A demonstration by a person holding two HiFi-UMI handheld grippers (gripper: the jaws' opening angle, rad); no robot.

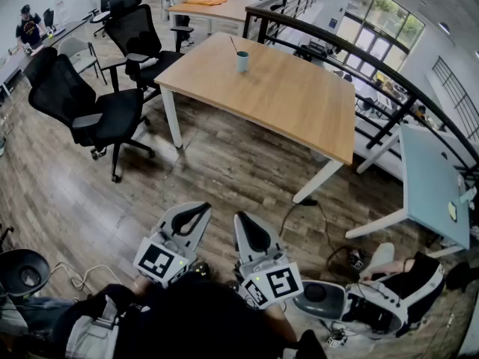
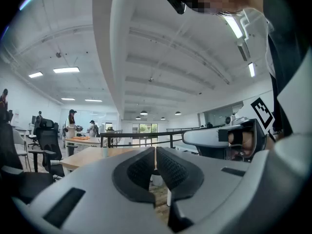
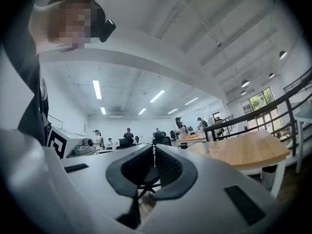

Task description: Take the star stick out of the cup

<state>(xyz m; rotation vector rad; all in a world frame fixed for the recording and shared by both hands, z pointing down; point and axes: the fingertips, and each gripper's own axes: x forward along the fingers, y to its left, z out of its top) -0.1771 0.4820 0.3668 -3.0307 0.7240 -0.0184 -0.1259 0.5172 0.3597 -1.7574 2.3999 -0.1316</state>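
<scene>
A small teal cup stands far off on the wooden table, near its far edge, with a thin dark stick leaning out of it to the left; its star end is too small to make out. The cup also shows in the left gripper view and as a tiny shape in the right gripper view. My left gripper and right gripper are held low in front of the person's body, well short of the table. Both are shut on nothing, pads touching.
Two black office chairs stand left of the table. A dark railing runs behind it. A pale table stands at the right, with cables and a tipped chair on the wood floor. People stand at distant desks.
</scene>
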